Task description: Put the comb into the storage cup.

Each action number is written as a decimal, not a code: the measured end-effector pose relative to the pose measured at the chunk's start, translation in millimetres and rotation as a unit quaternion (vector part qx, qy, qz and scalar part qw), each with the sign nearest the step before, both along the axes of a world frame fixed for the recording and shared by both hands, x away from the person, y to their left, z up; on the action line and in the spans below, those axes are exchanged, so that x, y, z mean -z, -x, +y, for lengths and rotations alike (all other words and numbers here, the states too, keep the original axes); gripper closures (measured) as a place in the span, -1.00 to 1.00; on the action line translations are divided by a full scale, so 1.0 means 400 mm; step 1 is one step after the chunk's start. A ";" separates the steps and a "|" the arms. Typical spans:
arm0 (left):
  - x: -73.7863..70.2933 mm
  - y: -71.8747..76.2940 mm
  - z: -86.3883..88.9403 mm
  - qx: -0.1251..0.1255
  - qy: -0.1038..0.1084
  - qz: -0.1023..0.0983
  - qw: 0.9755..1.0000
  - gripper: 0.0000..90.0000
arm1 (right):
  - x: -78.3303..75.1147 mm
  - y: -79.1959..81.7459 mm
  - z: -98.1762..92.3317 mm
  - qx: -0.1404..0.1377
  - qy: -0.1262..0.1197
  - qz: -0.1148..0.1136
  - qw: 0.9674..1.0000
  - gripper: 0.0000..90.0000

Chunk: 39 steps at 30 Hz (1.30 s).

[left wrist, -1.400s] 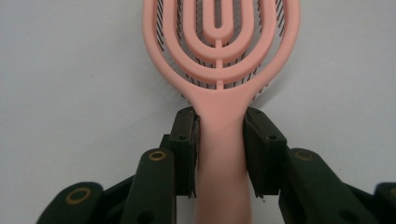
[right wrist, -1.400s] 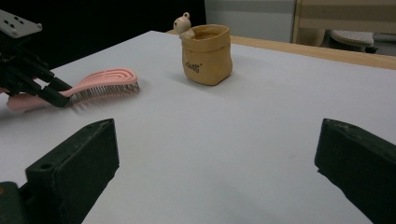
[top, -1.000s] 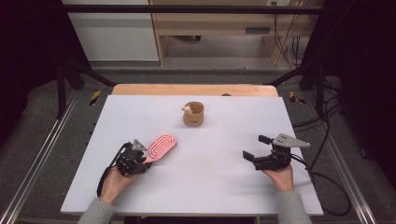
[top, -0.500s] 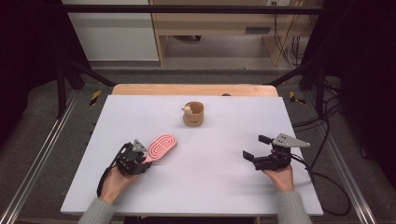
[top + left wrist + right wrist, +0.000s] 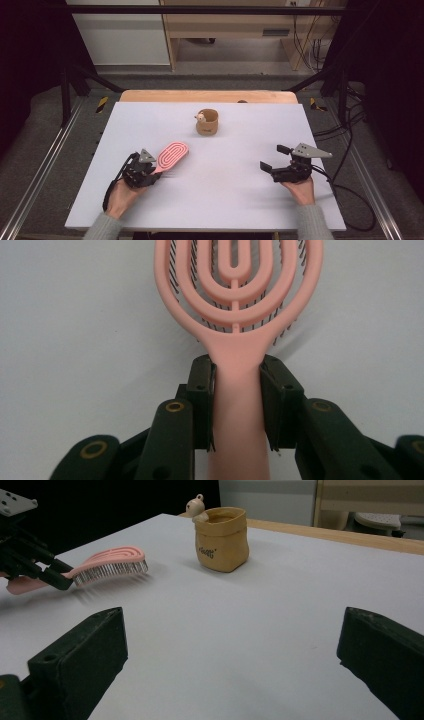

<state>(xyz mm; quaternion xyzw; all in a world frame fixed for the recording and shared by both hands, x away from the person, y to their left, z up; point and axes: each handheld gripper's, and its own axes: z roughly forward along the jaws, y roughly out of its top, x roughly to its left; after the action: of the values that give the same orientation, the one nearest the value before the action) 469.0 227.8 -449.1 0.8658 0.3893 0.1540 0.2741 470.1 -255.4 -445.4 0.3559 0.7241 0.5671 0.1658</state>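
At the left side of the white desk point(image 5: 150, 120), the left gripper point(image 5: 141, 170) has its jaws closed on the handle of the pink plastic oval hairbrush point(image 5: 171, 155), whose bristles face down just above the desk. In the middle, farther back, stands a small tan sack-shaped cup point(image 5: 207, 122). At the right, the right gripper point(image 5: 274, 160) rests with jaws wide apart, holding nothing.

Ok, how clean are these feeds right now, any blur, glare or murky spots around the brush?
High view: soft overall, table evenly lit, surroundings dark. Left gripper view: hairbrush handle sharp between the left gripper pads, no glare. Right gripper view: right gripper jaws close up and soft, pouch crisp, faint shadow under the bristles.
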 end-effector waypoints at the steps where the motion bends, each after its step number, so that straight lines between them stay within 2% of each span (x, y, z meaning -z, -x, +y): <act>1: -0.001 0.001 0.001 -0.001 0.002 -0.002 1.000 0.54 | 0.000 0.000 0.000 0.000 0.000 0.000 1.000 -0.99; 17: -0.026 0.020 0.005 -0.007 0.029 -0.037 0.999 0.54 | -0.001 0.000 0.001 0.000 -0.005 0.002 1.000 -0.99; 30: -0.047 0.037 -0.006 -0.007 0.050 -0.061 0.997 0.54 | -0.005 0.002 0.007 -0.003 -0.010 0.004 1.000 -0.99; 39: -0.057 0.048 -0.015 -0.011 0.062 -0.079 0.995 0.54 | -0.015 0.004 0.024 -0.004 -0.004 0.001 1.000 -0.99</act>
<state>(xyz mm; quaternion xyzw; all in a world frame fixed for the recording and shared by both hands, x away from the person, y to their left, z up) 449.9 221.7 -426.1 0.8279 0.3850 0.2006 0.3551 468.6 -245.9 -439.5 0.3541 0.7234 0.5704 0.1610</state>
